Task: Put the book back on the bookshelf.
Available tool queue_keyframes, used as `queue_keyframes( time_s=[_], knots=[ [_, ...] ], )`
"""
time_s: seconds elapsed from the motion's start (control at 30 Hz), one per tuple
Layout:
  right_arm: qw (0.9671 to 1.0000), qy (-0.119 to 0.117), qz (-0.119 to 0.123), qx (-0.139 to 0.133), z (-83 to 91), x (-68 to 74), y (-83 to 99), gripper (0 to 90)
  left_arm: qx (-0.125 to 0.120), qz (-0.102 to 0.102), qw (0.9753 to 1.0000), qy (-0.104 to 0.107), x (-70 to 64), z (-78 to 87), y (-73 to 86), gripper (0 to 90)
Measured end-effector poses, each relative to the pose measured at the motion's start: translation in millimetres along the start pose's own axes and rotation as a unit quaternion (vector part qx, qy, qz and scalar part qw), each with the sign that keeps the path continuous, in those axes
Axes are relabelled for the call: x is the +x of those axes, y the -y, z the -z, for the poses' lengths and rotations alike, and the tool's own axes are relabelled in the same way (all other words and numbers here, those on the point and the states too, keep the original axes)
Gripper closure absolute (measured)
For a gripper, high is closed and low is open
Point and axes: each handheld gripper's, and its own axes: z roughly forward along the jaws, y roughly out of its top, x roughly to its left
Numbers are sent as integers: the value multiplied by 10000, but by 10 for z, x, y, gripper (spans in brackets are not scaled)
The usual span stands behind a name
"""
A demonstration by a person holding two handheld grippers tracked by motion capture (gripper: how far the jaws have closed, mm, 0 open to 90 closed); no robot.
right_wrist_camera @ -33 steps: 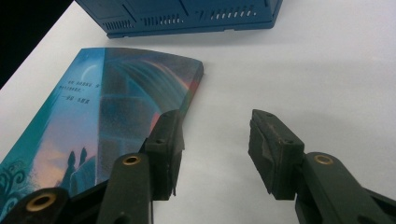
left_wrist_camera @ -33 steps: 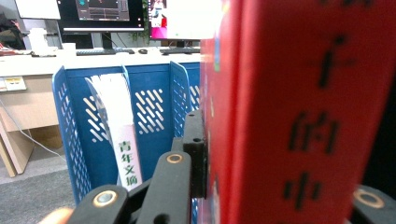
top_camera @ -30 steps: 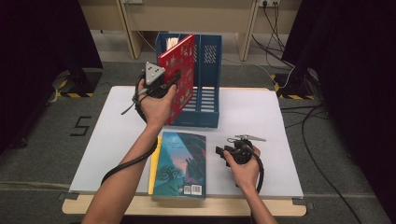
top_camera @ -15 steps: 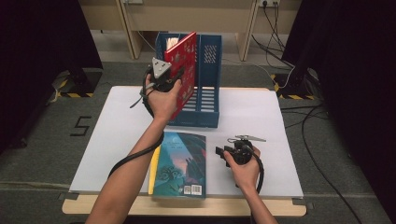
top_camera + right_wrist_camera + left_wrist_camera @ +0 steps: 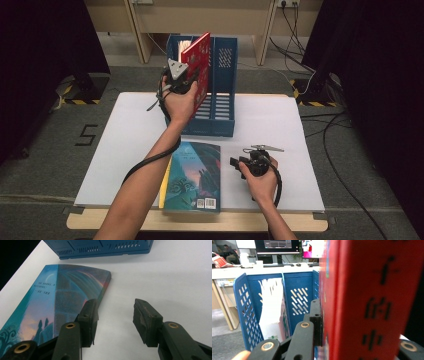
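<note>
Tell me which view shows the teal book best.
The high view: the whole teal book lies flat on the table's near edge, between the person's forearms. The right gripper view shows part of its cover up close, partly behind a jaw. The left gripper view looks at the red book instead.

Book [image 5: 191, 176] flat on table [image 5: 125, 140], before file rack [image 5: 218, 90].

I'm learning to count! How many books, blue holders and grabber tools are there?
Books: 2, the red book and the teal book
Blue file holder: 1
Grippers: 2, the left gripper and the right gripper
Total: 5
</note>
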Motion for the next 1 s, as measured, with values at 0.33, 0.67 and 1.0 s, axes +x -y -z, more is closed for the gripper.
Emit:
queue_keyframes(
  time_s=[0.33, 0.67, 1.0],
  knots=[
    [10000, -7, -23, 8, -1, -6, 6, 544, 76, -54, 9999, -60, -32, -166, 63, 789],
    [10000, -14, -24, 6, -10, -11, 4, 544, 142, 15, 9999, -66, -42, -296, 103, 789],
    [10000, -29, -3, 12, -12, -8, 7, 544, 136, -4, 9998, -150, -61, -372, 157, 789]
  ],
)
